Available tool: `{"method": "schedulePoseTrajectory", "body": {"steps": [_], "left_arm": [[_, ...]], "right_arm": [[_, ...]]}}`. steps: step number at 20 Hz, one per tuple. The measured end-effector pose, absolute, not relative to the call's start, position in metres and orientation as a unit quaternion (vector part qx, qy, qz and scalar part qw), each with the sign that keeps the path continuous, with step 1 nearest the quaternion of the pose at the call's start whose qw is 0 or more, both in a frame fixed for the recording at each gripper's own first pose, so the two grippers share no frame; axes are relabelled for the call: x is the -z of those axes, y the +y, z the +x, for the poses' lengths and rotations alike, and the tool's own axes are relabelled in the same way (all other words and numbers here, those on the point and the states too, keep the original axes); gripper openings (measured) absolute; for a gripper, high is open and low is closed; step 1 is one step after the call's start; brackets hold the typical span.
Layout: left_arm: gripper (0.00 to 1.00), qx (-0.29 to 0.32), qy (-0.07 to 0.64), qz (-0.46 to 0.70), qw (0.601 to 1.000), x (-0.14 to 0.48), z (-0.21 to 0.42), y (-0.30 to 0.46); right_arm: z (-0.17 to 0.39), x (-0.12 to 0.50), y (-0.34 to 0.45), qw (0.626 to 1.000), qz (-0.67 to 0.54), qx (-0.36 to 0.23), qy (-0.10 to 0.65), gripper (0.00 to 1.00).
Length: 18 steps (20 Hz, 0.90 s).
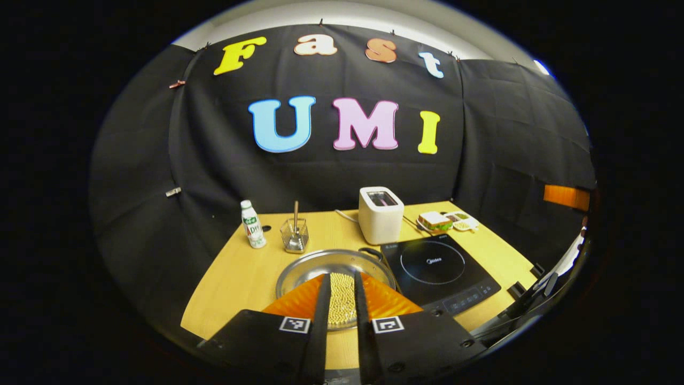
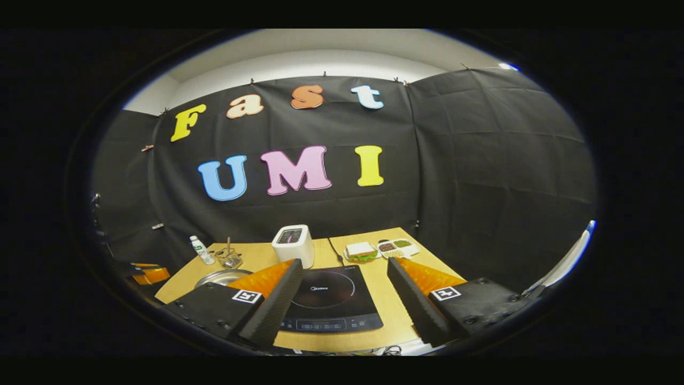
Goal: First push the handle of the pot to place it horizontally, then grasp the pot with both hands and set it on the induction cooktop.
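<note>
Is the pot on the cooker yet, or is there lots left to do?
Not yet. The pot sits on the table, left of the cooktop, which has nothing on it. Nothing looks done. The left hand-held gripper hangs over the pot's near rim, fingers close together, gripping nothing. The right hand-held gripper is open above the cooktop. Left: turning the handle, gripping with both, lifting it across.

The left gripper [image 1: 341, 291] hides the pot's [image 1: 315, 267] near rim.
</note>
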<state>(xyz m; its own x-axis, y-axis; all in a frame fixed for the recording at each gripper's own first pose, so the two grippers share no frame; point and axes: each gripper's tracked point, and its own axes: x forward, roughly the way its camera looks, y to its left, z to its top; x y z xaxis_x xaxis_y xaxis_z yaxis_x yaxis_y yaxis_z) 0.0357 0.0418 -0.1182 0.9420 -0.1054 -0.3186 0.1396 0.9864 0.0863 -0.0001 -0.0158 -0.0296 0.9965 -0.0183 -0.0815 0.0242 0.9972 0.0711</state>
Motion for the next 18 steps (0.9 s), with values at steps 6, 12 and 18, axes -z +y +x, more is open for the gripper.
{"method": "schedulePoseTrajectory", "body": {"steps": [6, 12, 18], "left_arm": [[0.05, 0.06, 0.25, 0.014, 0.966, 0.202, 0.03, 0.051], [0.05, 0.079, 0.329, 0.005, 0.941, 0.271, 0.028, 0.061], [0.05, 0.087, 0.383, -0.004, 0.92, 0.308, 0.039, 0.078]], "right_arm": [[0.005, 0.037, -0.011, 0.998, 0.027, 0.009, 0.06, 0.99], [0.008, 0.049, 0.016, 0.995, 0.027, -0.015, 0.098, 0.99], [0.016, 0.052, 0.034, 0.993, 0.011, -0.031, 0.11, 0.99]]}}
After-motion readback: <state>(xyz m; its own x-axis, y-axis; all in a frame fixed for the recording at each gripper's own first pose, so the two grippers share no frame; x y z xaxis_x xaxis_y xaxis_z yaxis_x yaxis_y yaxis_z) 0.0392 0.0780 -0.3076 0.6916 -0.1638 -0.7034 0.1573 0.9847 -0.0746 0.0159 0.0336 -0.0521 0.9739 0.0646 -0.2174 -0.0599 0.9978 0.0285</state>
